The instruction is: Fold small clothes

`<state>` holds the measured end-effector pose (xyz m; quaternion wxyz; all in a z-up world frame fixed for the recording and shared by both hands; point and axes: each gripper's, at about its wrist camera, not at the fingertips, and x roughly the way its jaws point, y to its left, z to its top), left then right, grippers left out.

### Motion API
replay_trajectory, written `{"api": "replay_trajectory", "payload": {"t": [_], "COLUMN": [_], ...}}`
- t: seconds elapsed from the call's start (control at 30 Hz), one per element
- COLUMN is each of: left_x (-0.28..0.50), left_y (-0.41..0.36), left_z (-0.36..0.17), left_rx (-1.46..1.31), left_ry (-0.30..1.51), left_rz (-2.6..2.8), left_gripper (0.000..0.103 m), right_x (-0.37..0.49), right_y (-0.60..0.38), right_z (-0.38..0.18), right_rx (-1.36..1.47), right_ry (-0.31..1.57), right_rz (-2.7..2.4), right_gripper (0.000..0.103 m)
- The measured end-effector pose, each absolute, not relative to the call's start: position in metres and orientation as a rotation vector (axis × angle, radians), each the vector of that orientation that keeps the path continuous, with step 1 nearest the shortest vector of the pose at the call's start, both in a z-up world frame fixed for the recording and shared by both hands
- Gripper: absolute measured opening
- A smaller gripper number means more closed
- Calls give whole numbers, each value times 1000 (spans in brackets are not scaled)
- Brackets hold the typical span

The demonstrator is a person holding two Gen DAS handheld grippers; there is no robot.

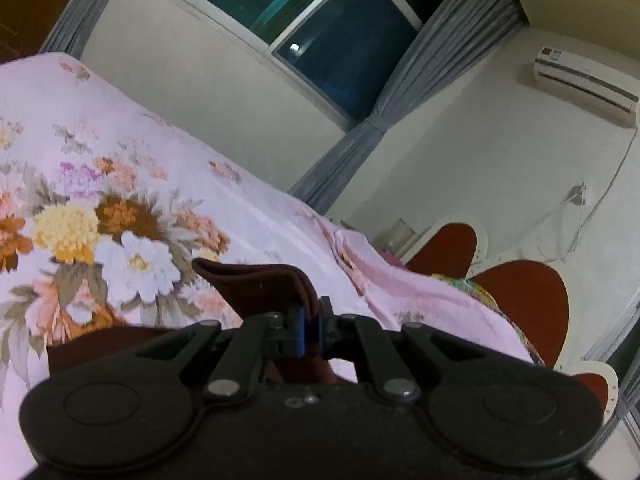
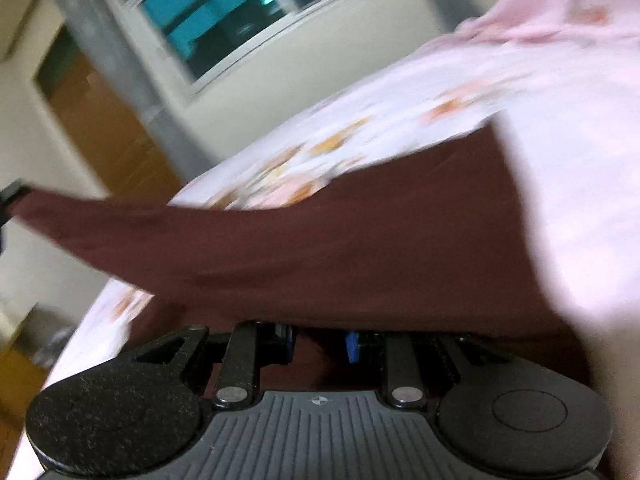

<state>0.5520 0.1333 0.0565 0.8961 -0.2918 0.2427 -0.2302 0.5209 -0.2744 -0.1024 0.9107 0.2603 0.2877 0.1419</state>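
Note:
A small dark maroon garment [image 1: 260,284] lies on a pink floral bedsheet [image 1: 100,200]. My left gripper [image 1: 310,330] is shut on an edge of the garment, with the cloth pinched between its blue pads. In the right wrist view the same maroon garment [image 2: 320,248] stretches across the frame, one end lifted toward the left edge. My right gripper [image 2: 320,346] has its jaws a little apart with maroon cloth between and over them. This view is blurred by motion.
The floral bedsheet [image 2: 480,100] covers the bed. A window [image 1: 320,20] with grey curtains [image 1: 420,80] is behind. An air conditioner [image 1: 584,84] hangs on the wall. Red-brown chair backs [image 1: 520,308] stand to the right of the bed. A wooden door [image 2: 100,120] is at left.

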Motion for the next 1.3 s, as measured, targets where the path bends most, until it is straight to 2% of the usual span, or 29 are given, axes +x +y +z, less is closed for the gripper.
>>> {"api": "replay_trajectory", "payload": {"t": [0.13,0.43,0.47,0.53,0.6,0.73,0.77,0.8,0.83,0.9,0.97,1.07,1.17,1.3], "left_x": [557,553,553,554,555,555,555,556,557,559,560,560,560,559], "left_y": [138,154,154,153,149,143,143,143,143,139,133,130,129,127], "left_z": [50,23,24,28,34,48,49,51,51,49,47,47,49,55], "left_rx": [-599,-645,-640,-634,-623,-614,-618,-625,-630,-626,-609,-617,-614,-605], "left_ry": [527,565,565,560,550,521,515,509,511,525,532,524,518,509], "left_rz": [-476,-448,-448,-462,-477,-490,-488,-487,-488,-503,-514,-531,-539,-543], "left_gripper": [4,4,4,4,4,4,4,4,4,4,4,4,4,4], "right_x": [514,516,514,507,505,504,505,507,509,510,503,481,462,486], "right_y": [-309,-286,-280,-266,-249,-224,-223,-227,-241,-294,-312,-307,-273,-229], "right_z": [-105,-95,-95,-98,-99,-104,-107,-109,-106,-104,-109,-99,-84,-90], "right_rx": [624,420,360,256,137,-57,-88,-109,-26,398,536,536,298,133], "right_ry": [572,616,620,604,579,559,567,578,583,630,658,589,487,545], "right_rz": [217,274,285,321,321,272,232,180,95,35,60,203,348,471], "right_gripper": [25,26,30,65,70,68,62,45,42,42,42,43,43,43]}}
